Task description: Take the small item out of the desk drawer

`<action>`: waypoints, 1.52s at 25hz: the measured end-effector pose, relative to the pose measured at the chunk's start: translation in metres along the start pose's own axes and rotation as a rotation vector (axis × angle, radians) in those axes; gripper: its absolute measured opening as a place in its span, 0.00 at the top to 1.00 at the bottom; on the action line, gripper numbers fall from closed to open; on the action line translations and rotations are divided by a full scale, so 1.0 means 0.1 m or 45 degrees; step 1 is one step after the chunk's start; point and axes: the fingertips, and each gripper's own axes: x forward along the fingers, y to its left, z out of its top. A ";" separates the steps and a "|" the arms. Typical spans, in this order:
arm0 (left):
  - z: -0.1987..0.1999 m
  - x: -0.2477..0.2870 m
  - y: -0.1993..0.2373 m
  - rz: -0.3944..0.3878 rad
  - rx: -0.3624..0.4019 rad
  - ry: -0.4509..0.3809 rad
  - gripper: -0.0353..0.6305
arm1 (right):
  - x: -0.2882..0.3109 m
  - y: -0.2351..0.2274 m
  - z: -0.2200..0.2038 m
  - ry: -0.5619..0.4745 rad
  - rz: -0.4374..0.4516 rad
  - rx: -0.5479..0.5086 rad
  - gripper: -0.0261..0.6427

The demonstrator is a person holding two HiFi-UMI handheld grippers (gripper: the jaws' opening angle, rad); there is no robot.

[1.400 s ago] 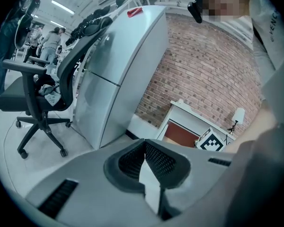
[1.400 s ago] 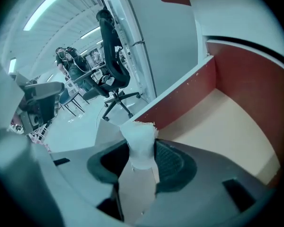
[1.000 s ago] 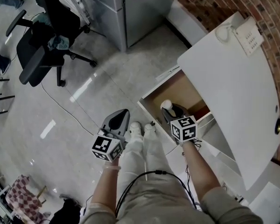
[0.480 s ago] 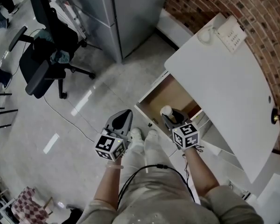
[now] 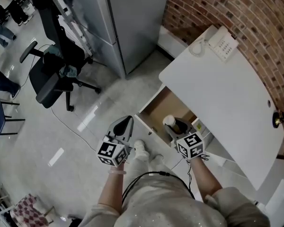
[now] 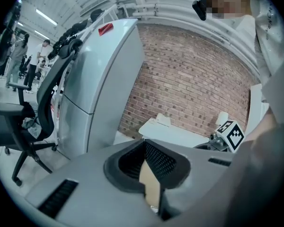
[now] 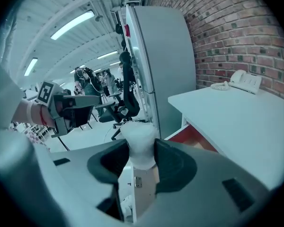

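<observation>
The wooden desk drawer stands pulled out from under the white desk. Over its near end my right gripper is shut on the small white item, a pale cup-like piece. In the right gripper view the small white item sticks up between the dark pads of the right gripper. My left gripper hangs to the left of the drawer, above the floor. In the left gripper view the left gripper has its jaws together, nothing between them.
A white telephone sits at the desk's far end by the brick wall. A grey cabinet stands behind the drawer, a black office chair at the left. A cable trails over the floor.
The head camera has tilted, so desk and drawer sit lower and further left in the picture. Both grippers keep about the same place by the drawer; the right one still grips the white item.
</observation>
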 end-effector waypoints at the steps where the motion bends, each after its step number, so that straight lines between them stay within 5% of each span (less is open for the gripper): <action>1: 0.03 -0.04 -0.03 0.012 0.005 -0.010 0.94 | -0.04 0.00 0.01 -0.004 0.011 -0.007 0.70; 18: 0.41 -0.70 -0.66 0.143 0.113 -0.166 0.94 | -0.86 0.12 0.19 -0.141 0.076 -0.077 0.70; 38: 0.36 -1.23 -1.07 0.234 0.171 -0.254 0.94 | -1.55 0.19 0.17 -0.258 0.059 -0.132 0.71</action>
